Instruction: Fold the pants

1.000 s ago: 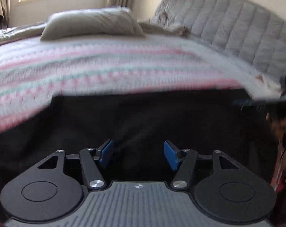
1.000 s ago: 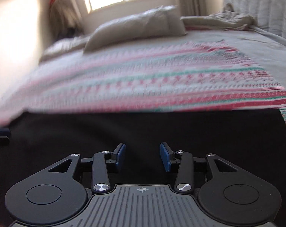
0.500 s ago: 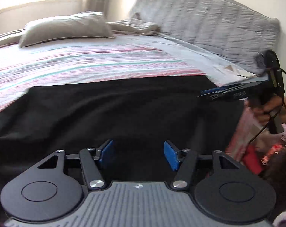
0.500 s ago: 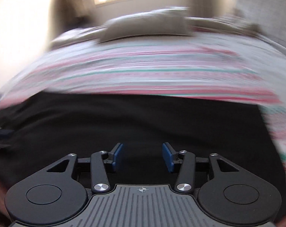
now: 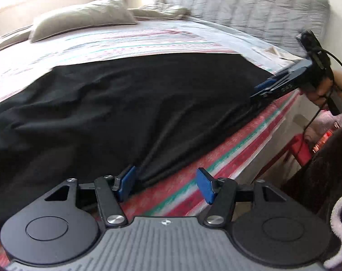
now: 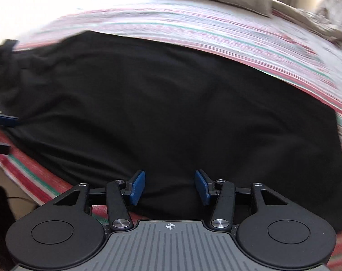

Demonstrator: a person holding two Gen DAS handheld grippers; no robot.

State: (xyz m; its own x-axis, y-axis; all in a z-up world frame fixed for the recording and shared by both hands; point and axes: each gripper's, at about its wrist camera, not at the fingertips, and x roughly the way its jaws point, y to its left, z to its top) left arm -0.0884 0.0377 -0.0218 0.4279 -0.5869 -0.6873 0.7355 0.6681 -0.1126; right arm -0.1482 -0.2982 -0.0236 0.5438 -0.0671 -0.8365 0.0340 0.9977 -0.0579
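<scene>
No readable writing here: pale lettering on the side of the right claw in the left wrist view is too blurred to make out. The black pants lie spread flat and wrinkled across the striped bedspread, near the bed's edge. Left claw hangs apart at the pants' hem, nothing between its blue pads. The right claw's jaws have just been opening over the black cloth, gripping nothing.

No words, brands or numbers can be read; faint lettering on the right claw side is illegible.
</scene>
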